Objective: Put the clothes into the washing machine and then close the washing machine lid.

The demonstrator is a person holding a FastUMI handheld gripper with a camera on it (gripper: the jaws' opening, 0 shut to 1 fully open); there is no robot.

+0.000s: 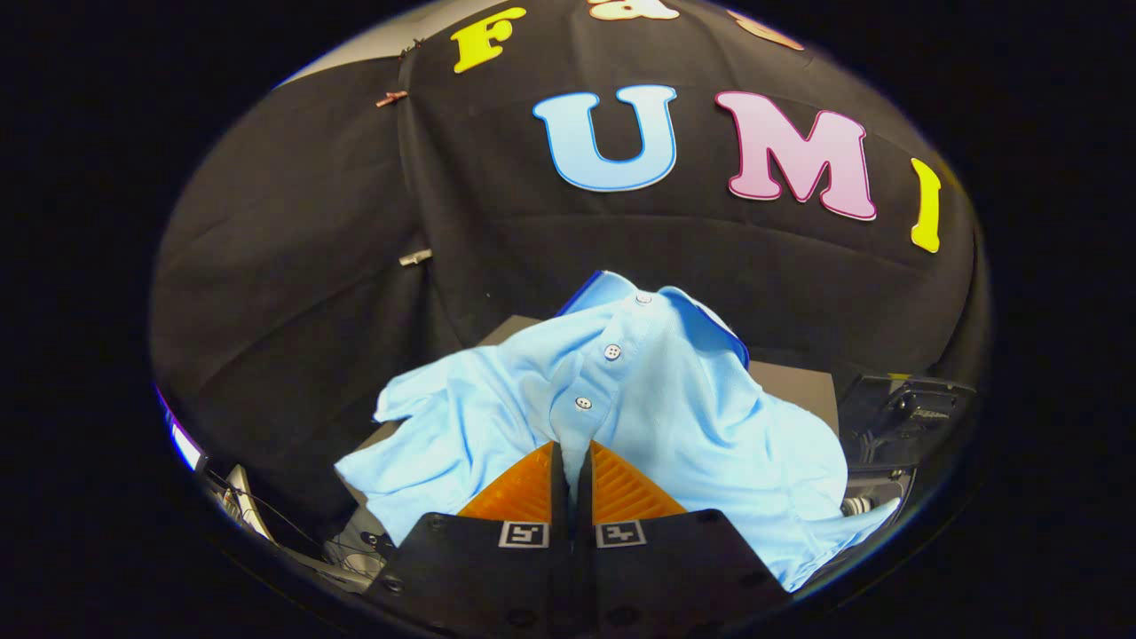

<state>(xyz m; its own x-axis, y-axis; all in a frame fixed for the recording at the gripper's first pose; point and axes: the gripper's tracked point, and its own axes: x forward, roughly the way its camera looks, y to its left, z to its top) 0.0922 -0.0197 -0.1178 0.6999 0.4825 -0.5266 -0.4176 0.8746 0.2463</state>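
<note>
A light blue polo shirt [674, 417] with white buttons and a darker blue collar edge hangs bunched from my gripper [572, 457]. Both orange ribbed fingers [524, 493] are pressed together on a fold of the shirt's button placket, so the gripper is shut on the shirt. The cloth drapes to both sides of the fingers and spreads ahead of them, lifted above a dark grey flat surface [799, 386] that lies beyond it. Most of what lies under the shirt is hidden.
The black cloth wall rises close behind the grey surface. A black device [905, 413] with cables stands to the right of the shirt. Wires and pale equipment [257, 510] lie low to the left of the fingers.
</note>
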